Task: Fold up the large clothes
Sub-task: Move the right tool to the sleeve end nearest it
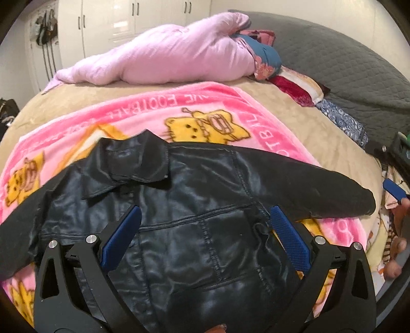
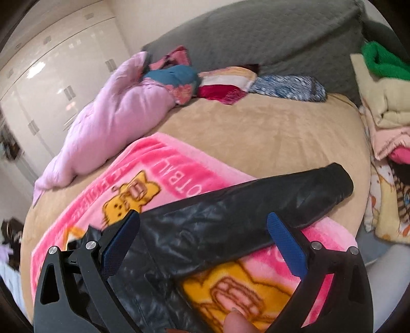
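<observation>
A black shiny jacket (image 1: 194, 205) lies spread flat on a pink cartoon blanket (image 1: 143, 115), collar toward the far side and both sleeves stretched out. My left gripper (image 1: 205, 212) hovers open over the jacket's body, nothing between its blue pads (image 1: 120, 238). In the right wrist view the jacket's right sleeve (image 2: 269, 202) runs up to the right across the blanket (image 2: 179, 166). My right gripper (image 2: 202, 220) is open above that sleeve, empty. Its blue tip (image 1: 394, 190) and a hand show at the right edge of the left wrist view.
A rolled lilac quilt (image 1: 166, 53) and folded cloths (image 1: 294, 87) lie at the far side of the tan bed (image 2: 269, 128). A grey headboard cover (image 2: 256, 33) rises behind. Piled clothes (image 2: 384, 102) sit off the bed's right side. White cupboards (image 1: 115, 20) stand beyond.
</observation>
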